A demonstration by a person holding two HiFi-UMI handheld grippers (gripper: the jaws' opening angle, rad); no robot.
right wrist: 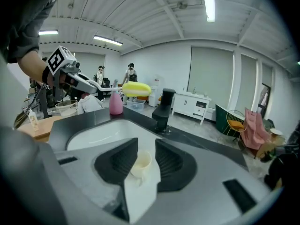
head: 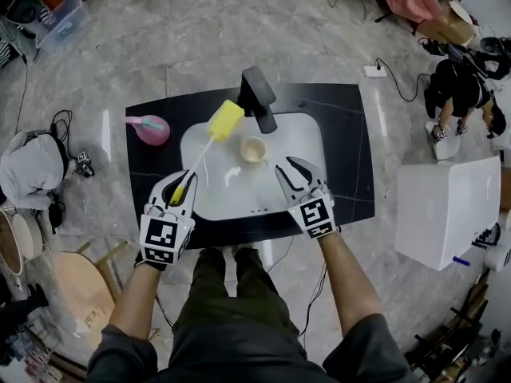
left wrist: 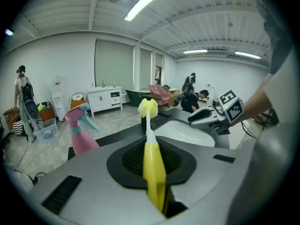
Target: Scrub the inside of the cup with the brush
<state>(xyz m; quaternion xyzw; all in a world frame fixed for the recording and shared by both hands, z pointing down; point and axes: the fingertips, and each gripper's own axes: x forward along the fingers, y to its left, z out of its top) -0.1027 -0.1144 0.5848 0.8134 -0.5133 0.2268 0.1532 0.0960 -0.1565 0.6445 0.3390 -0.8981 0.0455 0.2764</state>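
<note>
A small cream cup (head: pixel 253 149) stands upright in the white sink (head: pixel 299 138), just in front of the black faucet (head: pixel 258 98). My left gripper (head: pixel 177 183) is shut on the yellow handle of the brush (left wrist: pixel 154 172). The brush's yellow sponge head (head: pixel 225 120) sticks up and away over the sink's left rim. My right gripper (head: pixel 289 167) hovers over the sink with its jaws open, a little short of the cup. In the right gripper view the cup (right wrist: pixel 140 164) shows in the gap ahead of the jaws, untouched.
A pink spray bottle (head: pixel 148 128) stands on the black counter (head: pixel 351 162) left of the sink. On the floor, a white box (head: pixel 447 210) sits at the right, and a person (head: pixel 459 94) crouches farther back. A bag and cables (head: pixel 36 170) lie on the floor at the left.
</note>
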